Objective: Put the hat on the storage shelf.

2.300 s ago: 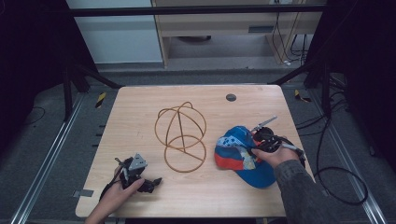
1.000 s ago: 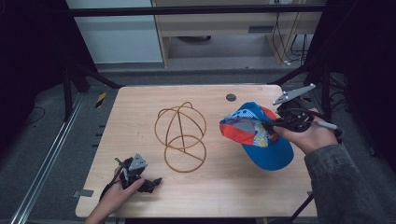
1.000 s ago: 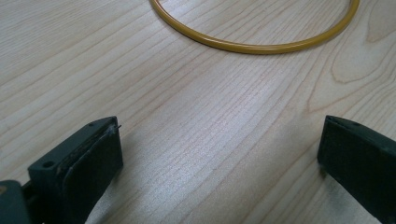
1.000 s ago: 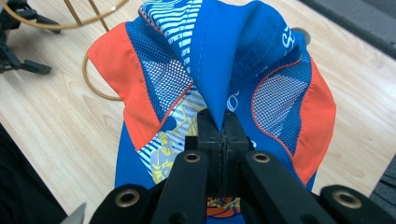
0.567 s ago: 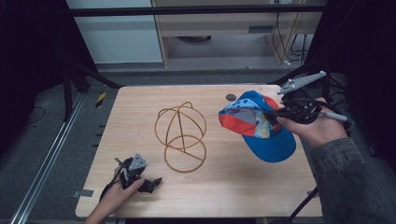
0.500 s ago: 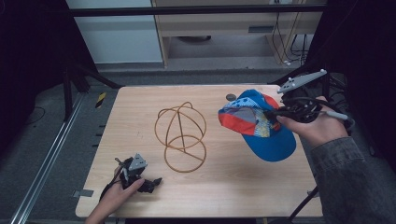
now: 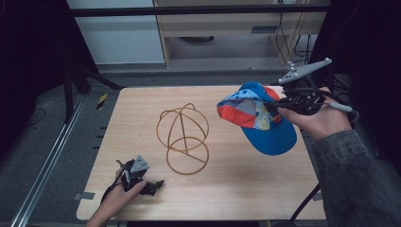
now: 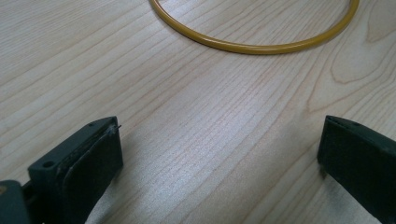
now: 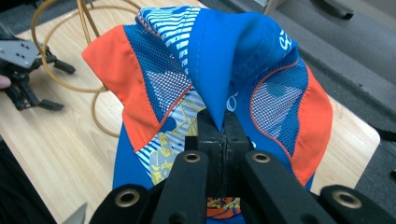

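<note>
A blue, orange and patterned cap point(image 7: 255, 113) hangs in the air over the table's right side, pinched by a fold of its blue cloth point(image 9: 233, 60). My right gripper point(image 7: 274, 108) is shut on that fold; its jaws press together point(image 9: 223, 128) on the cloth. A yellow wire stand point(image 7: 183, 137), a dome frame on a ring base, sits mid-table to the cap's left. My left gripper point(image 7: 153, 185) rests on the table near the front left edge, open with nothing between its pads point(image 8: 93, 158). The stand's ring point(image 8: 252, 44) lies just ahead of it.
The wooden table point(image 7: 227, 189) has bare room in front and on the right under the cap. A small dark round mark point(image 7: 235, 98) lies at the far edge. Metal rails point(image 7: 52, 156) run along the floor at left; cabinets stand behind.
My right gripper has lifted the cap off the table and carried it up and toward the far right. The left gripper has stayed put.
</note>
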Demonstrator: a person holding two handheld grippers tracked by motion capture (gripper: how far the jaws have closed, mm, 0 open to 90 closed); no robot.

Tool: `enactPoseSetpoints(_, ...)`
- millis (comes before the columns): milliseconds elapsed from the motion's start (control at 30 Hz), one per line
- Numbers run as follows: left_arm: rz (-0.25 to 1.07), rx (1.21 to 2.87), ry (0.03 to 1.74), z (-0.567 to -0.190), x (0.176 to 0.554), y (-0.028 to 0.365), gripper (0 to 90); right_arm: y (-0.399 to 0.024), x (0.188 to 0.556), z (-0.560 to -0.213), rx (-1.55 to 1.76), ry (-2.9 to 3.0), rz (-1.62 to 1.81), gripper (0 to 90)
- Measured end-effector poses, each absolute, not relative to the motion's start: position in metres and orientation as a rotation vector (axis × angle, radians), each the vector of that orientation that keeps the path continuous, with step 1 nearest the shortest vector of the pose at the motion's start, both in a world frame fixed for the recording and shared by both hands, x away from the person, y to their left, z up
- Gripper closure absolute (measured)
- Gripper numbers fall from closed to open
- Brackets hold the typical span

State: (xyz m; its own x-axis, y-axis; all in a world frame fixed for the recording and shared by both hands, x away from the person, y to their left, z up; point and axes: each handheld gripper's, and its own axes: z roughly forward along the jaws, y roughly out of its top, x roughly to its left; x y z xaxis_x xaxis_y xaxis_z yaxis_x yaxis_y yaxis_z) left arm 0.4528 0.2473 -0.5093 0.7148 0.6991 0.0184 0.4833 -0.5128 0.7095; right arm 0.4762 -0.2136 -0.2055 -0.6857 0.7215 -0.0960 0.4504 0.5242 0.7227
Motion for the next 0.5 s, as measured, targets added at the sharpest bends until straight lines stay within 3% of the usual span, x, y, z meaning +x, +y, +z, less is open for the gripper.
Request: enactPoseSetpoints(500, 0.394, 2.216, 0.892, -0.509, 0.453, 0.247, 0.0, -0.196, 0.480, -0.192, 0.912, 2.353, 1.030, 89.8)
